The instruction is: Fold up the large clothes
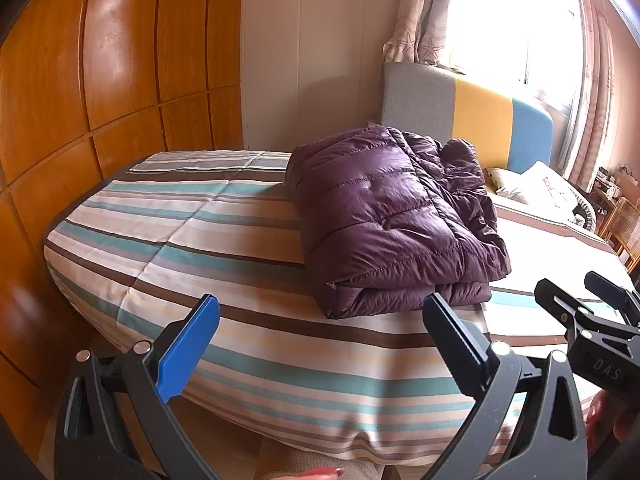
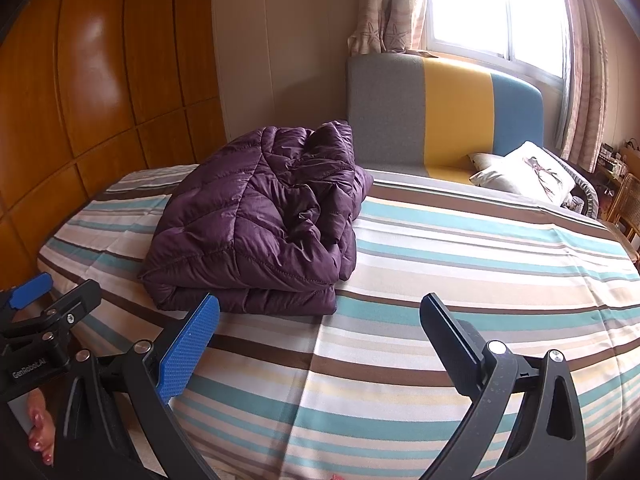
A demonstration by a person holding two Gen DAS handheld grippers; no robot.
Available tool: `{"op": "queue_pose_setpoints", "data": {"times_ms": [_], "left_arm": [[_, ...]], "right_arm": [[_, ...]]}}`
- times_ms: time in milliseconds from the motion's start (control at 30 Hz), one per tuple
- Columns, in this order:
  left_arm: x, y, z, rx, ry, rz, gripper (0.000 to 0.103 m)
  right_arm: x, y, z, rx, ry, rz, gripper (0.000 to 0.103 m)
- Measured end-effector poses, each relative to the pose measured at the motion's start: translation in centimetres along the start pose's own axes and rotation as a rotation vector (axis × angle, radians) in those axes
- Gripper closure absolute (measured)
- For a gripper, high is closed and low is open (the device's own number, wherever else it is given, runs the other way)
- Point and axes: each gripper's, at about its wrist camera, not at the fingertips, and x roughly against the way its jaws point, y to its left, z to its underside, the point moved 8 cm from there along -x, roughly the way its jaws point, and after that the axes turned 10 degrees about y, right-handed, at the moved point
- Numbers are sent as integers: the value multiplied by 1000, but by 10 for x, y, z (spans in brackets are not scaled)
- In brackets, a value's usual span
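Note:
A purple quilted down jacket lies folded into a thick bundle on the striped bed; it also shows in the right wrist view. My left gripper is open and empty, held back from the bed's near edge, just short of the jacket. My right gripper is open and empty, to the right of the jacket's near corner. The right gripper shows at the right edge of the left wrist view, and the left gripper at the left edge of the right wrist view.
The bed has a grey, yellow and blue headboard with pillows at the far right. A wooden wardrobe stands close on the left. A curtained window is behind. Wicker furniture stands at the right.

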Motion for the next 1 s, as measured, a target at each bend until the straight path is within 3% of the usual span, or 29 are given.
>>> {"op": "queue_pose_setpoints", "data": {"times_ms": [1000], "left_arm": [[-5, 1, 3, 9, 22, 12, 2]], "right_arm": [[-8, 1, 4, -3, 24, -17, 3]]}}
